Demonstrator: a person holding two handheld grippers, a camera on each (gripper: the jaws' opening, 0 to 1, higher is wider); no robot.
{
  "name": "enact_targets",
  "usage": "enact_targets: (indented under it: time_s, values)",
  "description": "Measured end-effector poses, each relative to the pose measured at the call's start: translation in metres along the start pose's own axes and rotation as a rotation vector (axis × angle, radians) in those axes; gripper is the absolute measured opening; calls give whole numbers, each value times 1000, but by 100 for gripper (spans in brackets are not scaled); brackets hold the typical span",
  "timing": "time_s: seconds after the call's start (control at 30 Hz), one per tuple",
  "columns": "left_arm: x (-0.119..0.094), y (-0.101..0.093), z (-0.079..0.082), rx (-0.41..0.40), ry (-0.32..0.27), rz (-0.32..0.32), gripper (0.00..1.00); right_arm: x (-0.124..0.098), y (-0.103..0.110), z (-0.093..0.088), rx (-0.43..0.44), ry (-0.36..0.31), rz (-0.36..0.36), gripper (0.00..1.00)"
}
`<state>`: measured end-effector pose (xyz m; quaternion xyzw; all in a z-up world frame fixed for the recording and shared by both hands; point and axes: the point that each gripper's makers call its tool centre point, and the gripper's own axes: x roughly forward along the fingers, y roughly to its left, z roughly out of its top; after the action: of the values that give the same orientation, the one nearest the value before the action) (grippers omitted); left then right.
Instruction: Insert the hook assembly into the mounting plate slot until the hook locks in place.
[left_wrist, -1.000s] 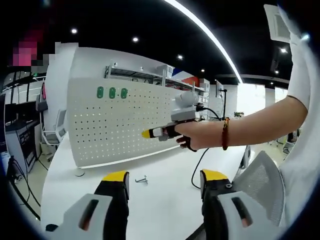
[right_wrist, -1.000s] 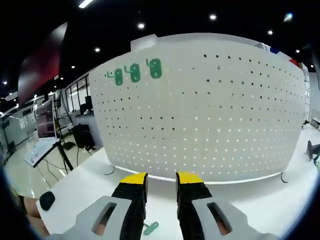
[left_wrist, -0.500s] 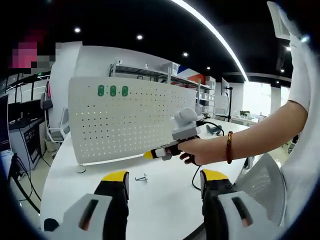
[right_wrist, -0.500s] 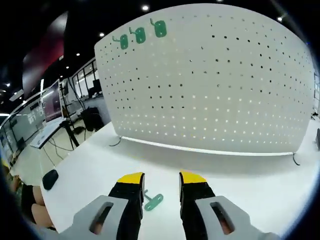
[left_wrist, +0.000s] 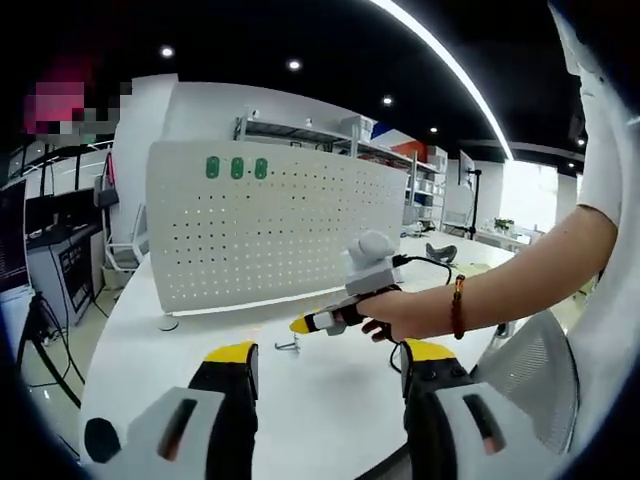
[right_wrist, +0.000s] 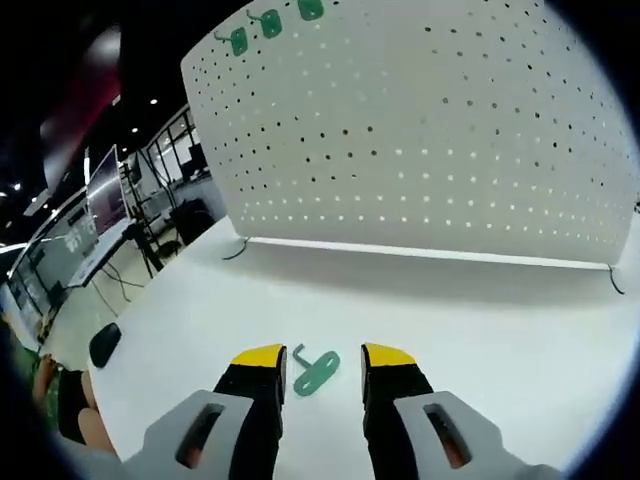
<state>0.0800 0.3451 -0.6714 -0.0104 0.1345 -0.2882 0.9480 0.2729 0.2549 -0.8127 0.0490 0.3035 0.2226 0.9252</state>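
Note:
A white perforated mounting plate stands upright on the white table, with three green hooks fixed near its top left corner. A loose green hook lies flat on the table just ahead of my right gripper, whose jaws stand open on either side of it, above it. In the left gripper view that hook is a small shape on the table, with the right gripper held by a person's hand just above it. My left gripper is open and empty, further back.
The white table runs wide around the plate. A dark round object sits near the table's edge. A mesh chair back stands at the right of the left gripper view. A black cable trails across the table behind the hand.
My right gripper has come down and away from the plate toward the loose green hook, which now sits between its jaw tips in view. The left gripper has hardly moved.

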Motion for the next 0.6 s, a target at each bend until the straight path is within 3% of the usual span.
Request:
enact_targets:
  time_s: [0.2,0.4,0.6]
  values:
    - [3,2,-1,-3,13,7,59,9,6,-11,26,33,21,32]
    - [6,4,3,-7,2,6,59,16,7,-21,47,67,22,29]
    - [7,5,-3,-27,15,4,58,20,9,-30,54,98,25,25]
